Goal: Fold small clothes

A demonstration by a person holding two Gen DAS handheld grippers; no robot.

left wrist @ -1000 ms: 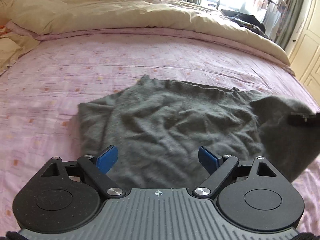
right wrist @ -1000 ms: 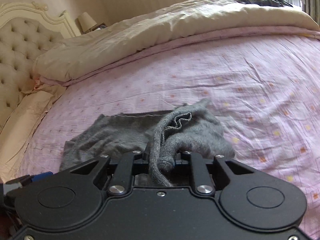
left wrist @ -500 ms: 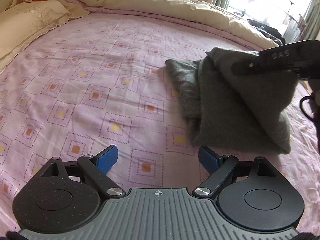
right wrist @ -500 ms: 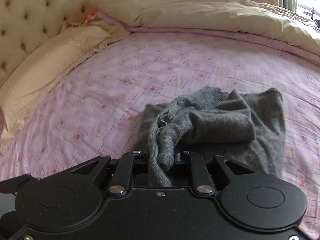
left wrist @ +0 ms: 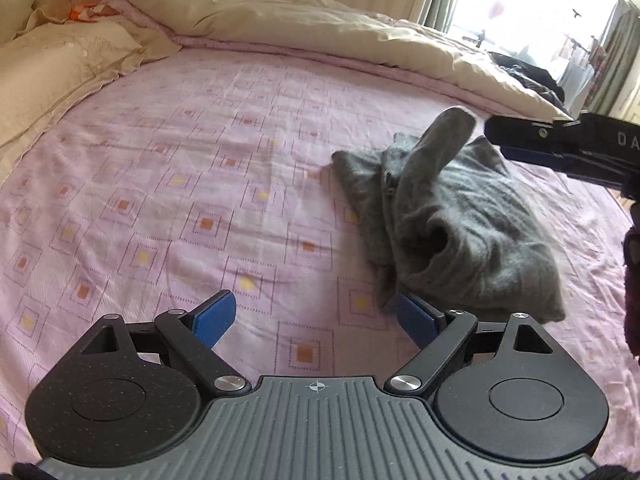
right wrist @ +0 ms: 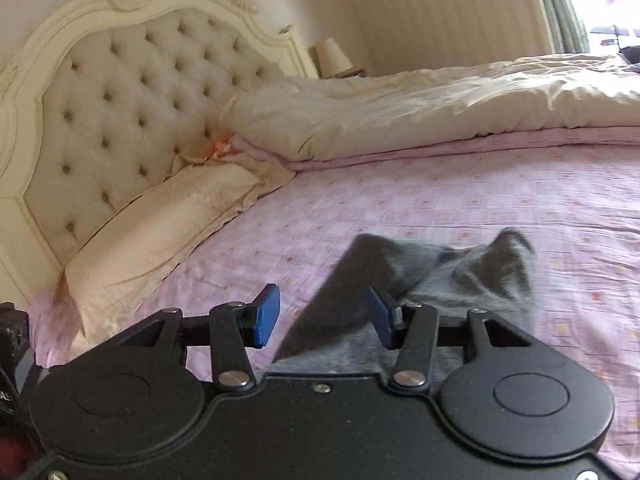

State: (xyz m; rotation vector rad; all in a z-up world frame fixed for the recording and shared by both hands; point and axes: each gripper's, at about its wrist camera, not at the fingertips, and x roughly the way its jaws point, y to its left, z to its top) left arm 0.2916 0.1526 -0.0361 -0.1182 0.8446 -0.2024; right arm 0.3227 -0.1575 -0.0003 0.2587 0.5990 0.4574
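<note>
Now grey sweater [left wrist: 452, 216] lies lengthwise, sleeve [left wrist: 440, 140] upright.

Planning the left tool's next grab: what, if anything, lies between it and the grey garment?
Nothing visible. Only bare pink sheet lies between the open left tool and the grey garment, whose near edge sits by its right finger.

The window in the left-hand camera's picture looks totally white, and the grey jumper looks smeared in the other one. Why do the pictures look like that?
Left wrist view: the window is blown out by daylight, and the fisheye lens bows the pink bedspread. Right wrist view: the grey jumper is motion-blurred, apparently dropping as the right gripper opens, while the headboard stays sharp.
</note>
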